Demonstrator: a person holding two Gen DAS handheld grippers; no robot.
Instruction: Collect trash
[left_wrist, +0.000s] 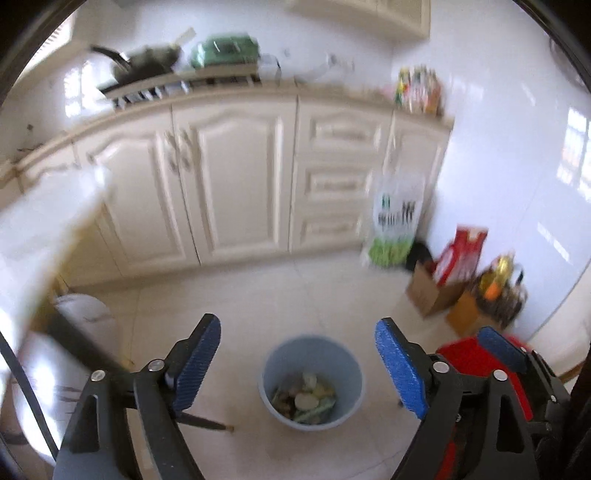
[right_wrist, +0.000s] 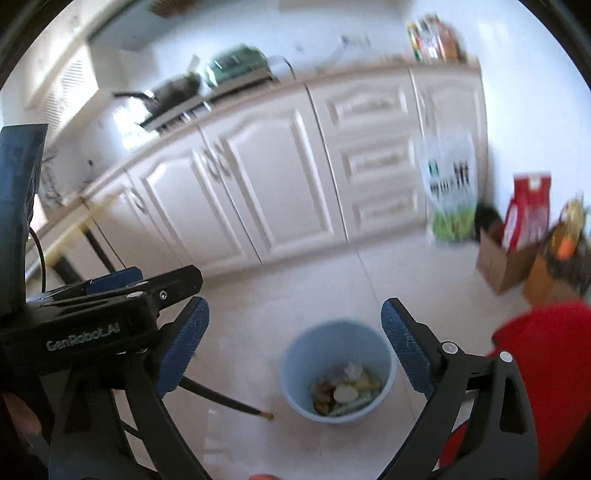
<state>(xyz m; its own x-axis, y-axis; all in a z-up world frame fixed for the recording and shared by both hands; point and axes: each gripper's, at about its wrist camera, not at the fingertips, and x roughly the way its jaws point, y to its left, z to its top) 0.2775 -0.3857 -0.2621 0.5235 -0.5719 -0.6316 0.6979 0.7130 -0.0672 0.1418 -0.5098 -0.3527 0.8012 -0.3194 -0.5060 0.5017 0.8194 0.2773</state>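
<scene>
Both tongs gape wide with nothing between their blue pads: left tongs (left_wrist: 297, 369) and right tongs (right_wrist: 295, 350). Trash (left_wrist: 304, 397) lies in the blue bin (left_wrist: 343, 369) on the floor, lower centre of each view.

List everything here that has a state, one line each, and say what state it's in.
left gripper: open, nothing between its pads
right gripper: open, nothing between its pads
blue bin: upright on the floor, no lid, partly filled with scraps
cabinet doors: shut
drawers: shut
cardboard box: open at the top, red package standing in it
</scene>
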